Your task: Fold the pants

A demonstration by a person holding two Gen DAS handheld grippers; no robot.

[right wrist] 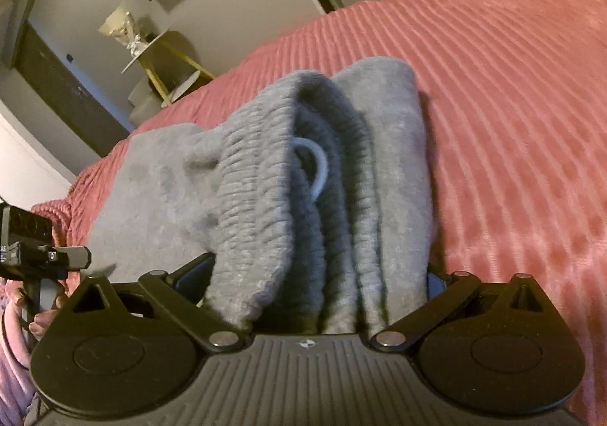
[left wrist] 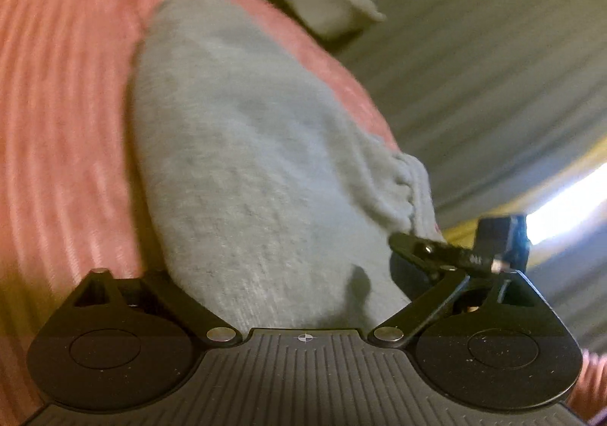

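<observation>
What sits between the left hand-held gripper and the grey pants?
Nothing visible. The left hand-held gripper hangs directly over the grey pants on the pink bedspread, jaws wide, only bare fabric between them.

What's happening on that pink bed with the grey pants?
A person is folding grey sweatpants on a pink ribbed blanket, with a handheld tool in each hand. The right tool has the bunched elastic waistband between its fingers, with the white drawstring showing. The left tool hangs open over the flat grey fabric, gripping nothing. The pants already lie doubled over.
</observation>
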